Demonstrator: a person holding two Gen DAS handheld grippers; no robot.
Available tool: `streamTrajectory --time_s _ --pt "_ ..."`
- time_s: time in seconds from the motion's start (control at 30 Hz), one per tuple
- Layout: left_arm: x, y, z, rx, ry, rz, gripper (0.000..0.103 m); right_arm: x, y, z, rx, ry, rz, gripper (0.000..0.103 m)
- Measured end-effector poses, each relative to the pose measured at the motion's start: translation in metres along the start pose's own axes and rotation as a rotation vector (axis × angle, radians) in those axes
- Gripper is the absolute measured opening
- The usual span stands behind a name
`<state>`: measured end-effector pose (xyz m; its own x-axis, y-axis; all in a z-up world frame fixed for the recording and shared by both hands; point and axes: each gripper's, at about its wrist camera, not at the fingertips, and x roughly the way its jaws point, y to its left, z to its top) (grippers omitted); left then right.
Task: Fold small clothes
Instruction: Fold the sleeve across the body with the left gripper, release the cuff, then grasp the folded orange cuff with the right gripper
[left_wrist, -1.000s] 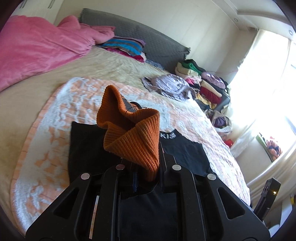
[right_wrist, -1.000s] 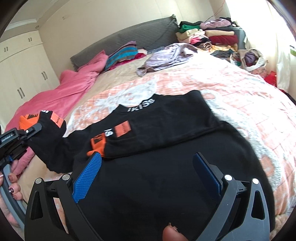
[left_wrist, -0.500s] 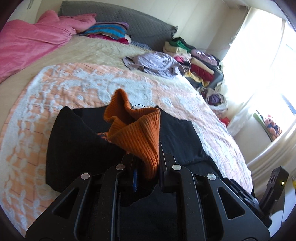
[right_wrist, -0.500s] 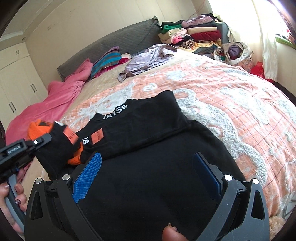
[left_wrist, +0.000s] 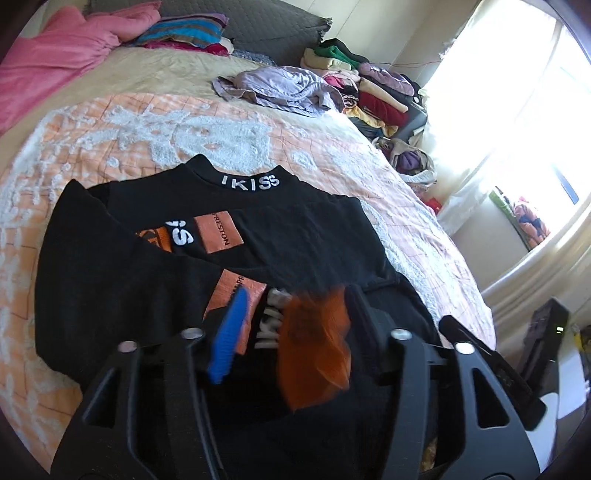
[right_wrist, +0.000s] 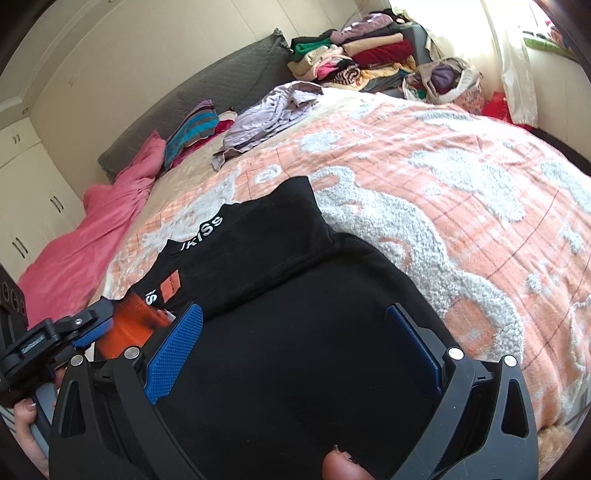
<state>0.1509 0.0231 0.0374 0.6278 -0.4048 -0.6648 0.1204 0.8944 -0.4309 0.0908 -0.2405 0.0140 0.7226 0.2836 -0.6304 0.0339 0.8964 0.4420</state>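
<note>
A home bedroom: bed (right_wrist: 461, 206), headboard (right_wrist: 207, 88), wardrobe (right_wrist: 26, 192) (clothes piled beside).

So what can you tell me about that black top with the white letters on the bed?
The black top with white letters lies flat on the orange and white fluffy blanket, collar pointing toward the pillows. It looks like soft knit. White letters run along the collar, and orange patches sit on the chest and sleeve. One sleeve is folded across the front; its ribbed orange cuff sits blurred between the left gripper's opening jaws.
</note>
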Motion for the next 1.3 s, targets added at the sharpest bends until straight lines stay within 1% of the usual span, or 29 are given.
streamTrajectory --time_s 0.03,0.07,0.1,0.13,0.2,0.23,0.3,0.33,0.4,0.47,0.53,0.6,0.63,0.7,0.77,0.83,0.87,0.9,0.93,1.0,1.1,1.17,1.2,1.23,1.27,1.3 --pt "-0.003 0.002 0.0 -0.001 -0.005 -0.003 0.059 0.003 0.0 0.0 0.003 0.007 0.007 0.098" --pt "-0.006 0.004 0.001 0.003 -0.014 0.01 0.06 0.005 0.001 -0.001 0.003 0.014 0.014 0.098" --pt "-0.007 0.005 0.002 0.008 -0.018 0.025 0.064 0.007 0.003 -0.003 -0.001 0.022 0.023 0.098" --pt "-0.01 0.01 0.003 0.01 -0.024 0.05 0.071 0.01 0.007 -0.004 -0.008 0.031 0.035 0.098" --pt "-0.014 0.02 0.005 0.003 -0.023 0.084 0.079 0.018 0.021 -0.01 -0.045 0.062 0.06 0.098" --pt "-0.016 0.025 0.007 0.002 -0.021 0.097 0.085 0.023 0.029 -0.013 -0.072 0.08 0.07 0.098" --pt "-0.021 0.036 0.009 0.0 -0.026 0.154 0.094 0.033 0.043 -0.018 -0.114 0.115 0.091 0.098" --pt "-0.023 0.042 0.01 -0.004 -0.029 0.177 0.094 0.043 0.052 -0.022 -0.135 0.15 0.104 0.098" --pt "-0.029 0.052 0.011 -0.014 -0.032 0.214 0.094 0.055 0.062 -0.028 -0.143 0.184 0.123 0.098" --pt "-0.036 0.061 0.011 -0.02 -0.039 0.243 0.094 0.064 0.073 -0.035 -0.168 0.192 0.113 0.096" --pt "-0.042 0.071 0.01 -0.025 -0.048 0.267 0.094 0.068 0.084 -0.04 -0.224 0.178 0.087 0.073" --pt "-0.048 0.079 0.009 -0.046 -0.053 0.27 0.094 0.072 0.091 -0.044 -0.265 0.171 0.063 0.063" --pt "-0.05 0.083 0.008 -0.059 -0.055 0.267 0.094 0.072 0.093 -0.045 -0.282 0.159 0.061 0.051" --pt "-0.053 0.087 0.006 -0.076 -0.056 0.263 0.094 0.071 0.093 -0.047 -0.292 0.145 0.078 0.042" --pt "-0.054 0.092 0.003 -0.096 -0.054 0.269 0.094 0.071 0.093 -0.047 -0.302 0.133 0.072 0.035" --pt "-0.055 0.095 0.001 -0.107 -0.053 0.271 0.094 0.069 0.091 -0.046 -0.322 0.116 0.062 0.023" --pt "-0.056 0.096 0.0 -0.111 -0.054 0.274 0.094 0.067 0.09 -0.044 -0.318 0.104 0.06 0.019" --pt "-0.058 0.097 0.0 -0.116 -0.056 0.279 0.094 0.065 0.088 -0.042 -0.31 0.094 0.061 0.013" --pt "-0.059 0.099 -0.001 -0.121 -0.059 0.281 0.094 0.063 0.086 -0.04 -0.304 0.088 0.068 0.002" --pt "-0.062 0.103 -0.001 -0.138 -0.065 0.279 0.094 0.059 0.083 -0.034 -0.289 0.082 0.112 0.002" --pt "-0.066 0.105 -0.001 -0.153 -0.073 0.282 0.094 0.058 0.079 -0.029 -0.262 0.089 0.148 0.002" --pt "-0.067 0.106 -0.002 -0.156 -0.075 0.277 0.094 0.06 0.077 -0.03 -0.253 0.11 0.151 0.007" --pt "-0.068 0.105 -0.002 -0.157 -0.075 0.276 0.094 0.062 0.075 -0.031 -0.241 0.138 0.157 0.021" --pt "-0.067 0.105 -0.002 -0.155 -0.074 0.274 0.094 0.066 0.072 -0.032 -0.218 0.17 0.17 0.039" --pt "-0.067 0.105 -0.003 -0.152 -0.074 0.271 0.094 0.07 0.069 -0.034 -0.179 0.197 0.207 0.039" --pt "-0.067 0.103 -0.004 -0.149 -0.072 0.269 0.094 0.071 0.069 -0.036 -0.167 0.205 0.221 0.039"
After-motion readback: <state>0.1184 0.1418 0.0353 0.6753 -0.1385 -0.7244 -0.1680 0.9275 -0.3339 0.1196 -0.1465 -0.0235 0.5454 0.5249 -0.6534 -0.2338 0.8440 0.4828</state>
